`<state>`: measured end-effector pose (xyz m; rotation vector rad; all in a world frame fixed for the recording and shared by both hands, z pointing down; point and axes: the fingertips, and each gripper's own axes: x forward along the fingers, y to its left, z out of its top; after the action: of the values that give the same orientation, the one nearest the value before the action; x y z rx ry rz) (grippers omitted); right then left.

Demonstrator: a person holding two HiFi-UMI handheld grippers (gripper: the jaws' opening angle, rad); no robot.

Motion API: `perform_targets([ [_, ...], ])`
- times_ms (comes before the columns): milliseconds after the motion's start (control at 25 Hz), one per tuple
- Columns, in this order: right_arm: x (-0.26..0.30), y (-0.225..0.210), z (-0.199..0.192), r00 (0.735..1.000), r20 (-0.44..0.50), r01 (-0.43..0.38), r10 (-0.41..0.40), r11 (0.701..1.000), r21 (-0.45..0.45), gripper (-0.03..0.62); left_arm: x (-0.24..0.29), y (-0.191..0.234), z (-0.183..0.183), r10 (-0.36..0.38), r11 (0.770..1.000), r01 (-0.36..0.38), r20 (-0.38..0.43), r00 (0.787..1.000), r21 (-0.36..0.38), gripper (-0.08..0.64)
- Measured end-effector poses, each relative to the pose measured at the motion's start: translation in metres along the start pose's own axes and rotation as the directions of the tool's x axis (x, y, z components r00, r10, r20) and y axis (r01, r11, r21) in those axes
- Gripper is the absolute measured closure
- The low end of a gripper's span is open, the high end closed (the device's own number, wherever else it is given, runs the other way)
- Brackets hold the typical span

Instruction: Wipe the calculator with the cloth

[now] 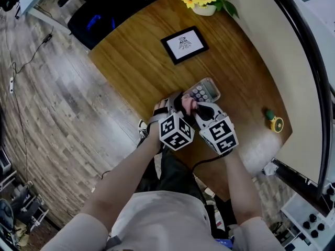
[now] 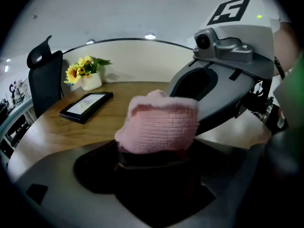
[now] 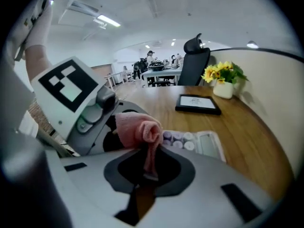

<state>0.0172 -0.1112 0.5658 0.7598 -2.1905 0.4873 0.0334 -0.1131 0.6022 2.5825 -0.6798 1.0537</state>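
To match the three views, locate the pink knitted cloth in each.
Head view: pink knitted cloth just below centre, small, at the grey calculator's near end.
Left gripper view: centre, large, pinched in the jaws.
Right gripper view: left of centre, hanging into the jaws.
Shared landmark: black-framed picture.

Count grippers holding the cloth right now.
2. The left gripper clamps a bunch of the pink cloth; the right gripper pinches a hanging fold of it, at the calculator's near end.

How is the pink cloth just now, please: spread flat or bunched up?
Bunched up: the pink cloth is a gathered wad, gripped by the left gripper and right gripper.
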Motion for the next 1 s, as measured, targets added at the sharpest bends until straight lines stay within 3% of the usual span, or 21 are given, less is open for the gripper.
perform_targets([
  [120, -0.009, 0.001, -0.006, 1.000, -0.008, -0.020, 0.020, 0.999, -0.038, 0.554, 0.000, -0.001, 0.000, -0.002, 1.000, 0.002, 0.001, 1.000, -0.001, 0.081],
  [240, -0.019, -0.001, -0.028, 0.996, -0.087, -0.031, 0.024, 0.996, -0.081, 0.554, -0.001, -0.001, 0.000, -0.003, 1.000, 0.003, 0.000, 1.000, -0.003, 0.081],
  [360, -0.030, -0.014, -0.068, 0.963, -0.265, 0.012, -0.050, 0.989, -0.144, 0.554, 0.000, 0.000, 0.000, -0.001, 1.000, 0.001, -0.002, 1.000, -0.001, 0.081],
  [440, -0.042, -0.023, -0.089, 0.941, -0.326, 0.061, -0.096, 0.991, -0.116, 0.554, 0.000, -0.001, 0.001, -0.003, 1.000, 0.003, -0.001, 1.000, 0.000, 0.081],
  [560, -0.056, -0.029, -0.081, 0.961, -0.258, 0.115, -0.102, 0.993, 0.036, 0.554, 0.000, -0.002, 0.000, -0.005, 1.000, 0.005, -0.001, 1.000, -0.002, 0.081],
  [640, -0.059, -0.027, -0.054, 0.979, -0.177, 0.113, -0.101, 0.992, 0.056, 0.554, -0.001, 0.000, -0.002, -0.004, 1.000, 0.004, -0.004, 1.000, 0.000, 0.081],
  [800, -0.054, -0.012, 0.007, 1.000, -0.028, 0.015, -0.015, 1.000, -0.013, 0.554, 0.002, -0.003, 0.002, -0.004, 1.000, 0.004, 0.000, 1.000, -0.007, 0.081],
  [1000, -0.012, 0.013, 0.036, 0.995, -0.005, -0.101, 0.102, 0.985, -0.141, 0.554, -0.001, 0.000, 0.000, -0.002, 1.000, 0.002, 0.000, 1.000, 0.001, 0.081],
])
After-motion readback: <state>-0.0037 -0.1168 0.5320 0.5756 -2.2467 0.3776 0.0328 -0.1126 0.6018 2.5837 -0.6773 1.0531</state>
